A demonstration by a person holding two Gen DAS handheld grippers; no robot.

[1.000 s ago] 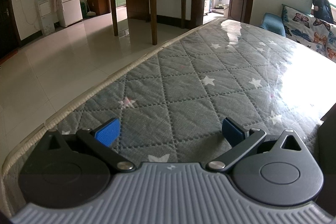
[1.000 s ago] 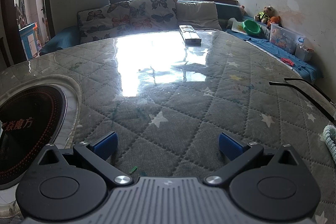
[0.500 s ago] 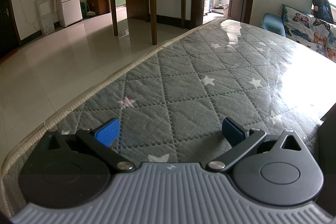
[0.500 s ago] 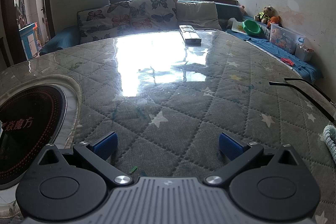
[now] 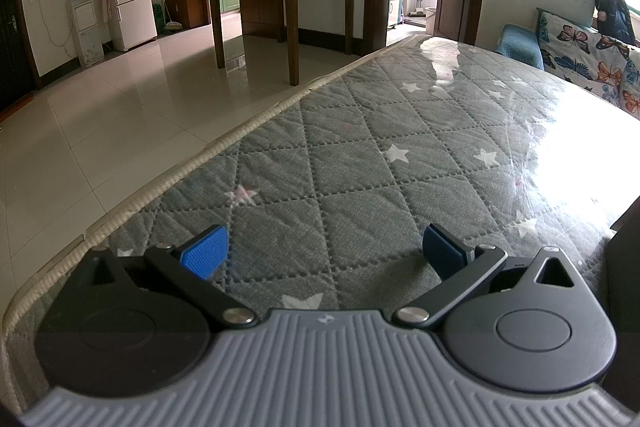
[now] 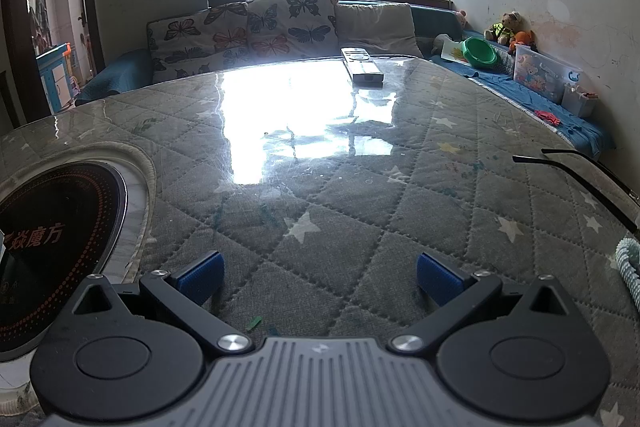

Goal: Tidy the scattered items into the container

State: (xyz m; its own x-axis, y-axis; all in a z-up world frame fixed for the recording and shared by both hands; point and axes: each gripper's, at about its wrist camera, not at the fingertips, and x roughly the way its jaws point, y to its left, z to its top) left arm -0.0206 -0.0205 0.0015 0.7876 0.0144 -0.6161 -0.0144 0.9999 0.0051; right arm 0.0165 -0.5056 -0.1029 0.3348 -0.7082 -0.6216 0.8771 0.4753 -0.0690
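Left gripper and right gripper both hovering low over quilted table cover, fingers spread wide, pinching nothing, likely idling between grabs. Remote lying at far edge, glasses at right. Container not showing. Rope-like item getting cut off by frame; stage unclear.

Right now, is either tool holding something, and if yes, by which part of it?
No. The left tool and the right tool are both open, with only the quilted table cover visible between their pads.
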